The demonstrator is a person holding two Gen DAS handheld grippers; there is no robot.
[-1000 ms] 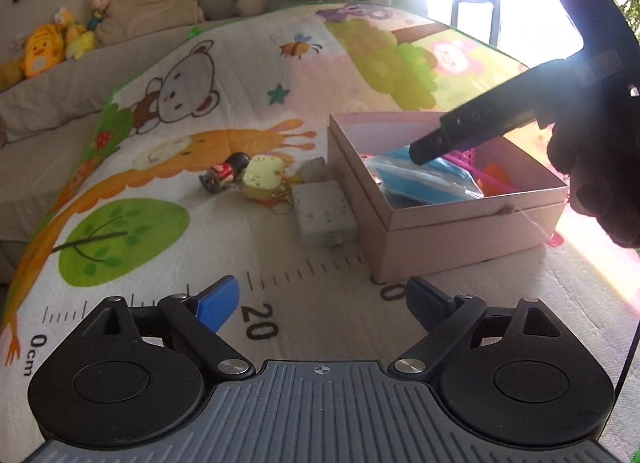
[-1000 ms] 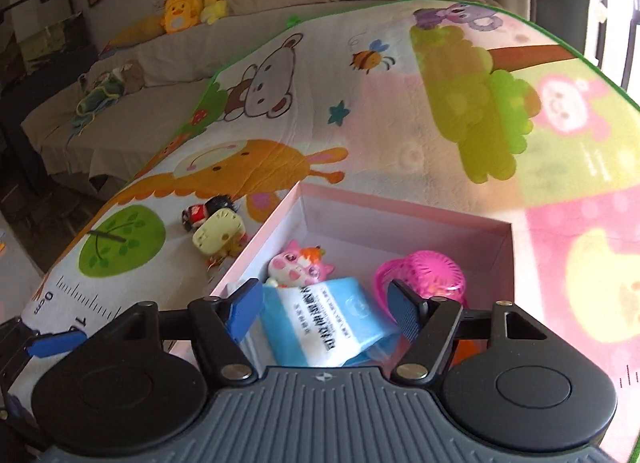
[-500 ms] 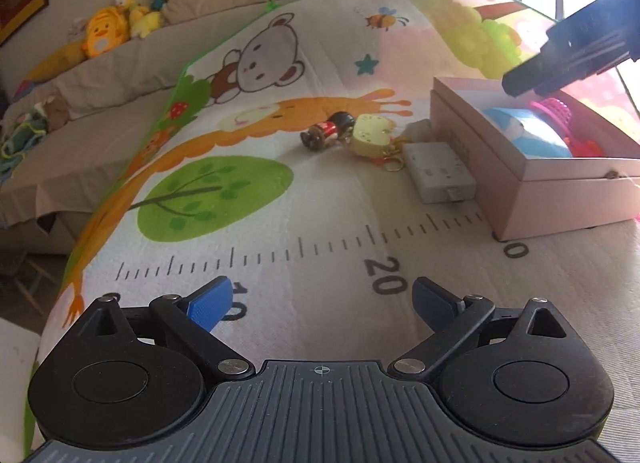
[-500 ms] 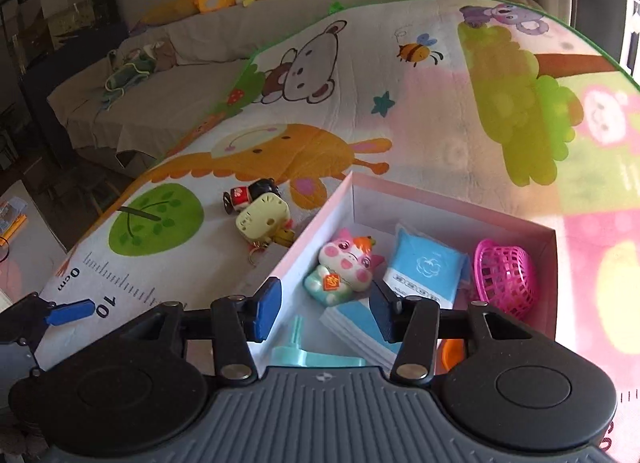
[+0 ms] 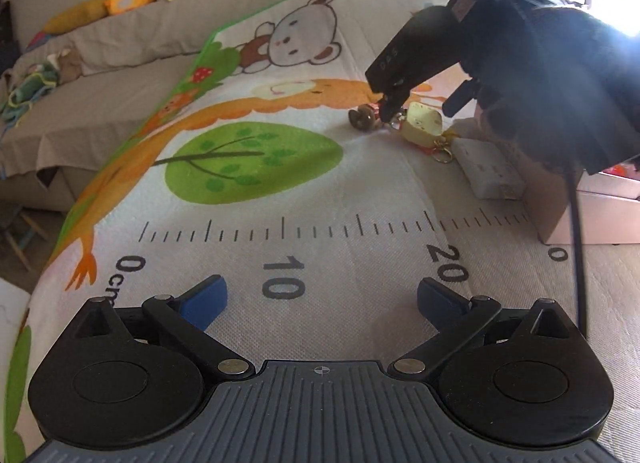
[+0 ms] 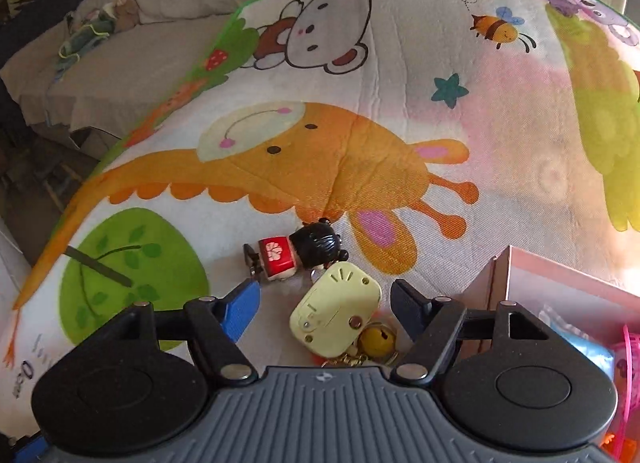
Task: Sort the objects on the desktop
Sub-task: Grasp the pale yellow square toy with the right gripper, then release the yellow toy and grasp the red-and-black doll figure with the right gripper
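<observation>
right gripper (image 6: 325, 306) empty, jaws opening astride yellow keychain toy (image 6: 335, 315), lower centre of frame beside pink box (image 6: 505, 275). close squarely on its flat sides, clear of doll (image 6: 298, 251). left gripper (image 5: 322, 297) wide, empty.

Left gripper (image 5: 322, 299) hangs low over the printed mat (image 5: 248, 231), jaws opening wide, nothing between them. Far side, the right gripper (image 5: 390, 105) dips onto the small doll (image 5: 362, 117) beside the yellow keychain (image 5: 422, 127); white adapter (image 5: 490, 175) touches the pink box (image 5: 600, 219).
</observation>
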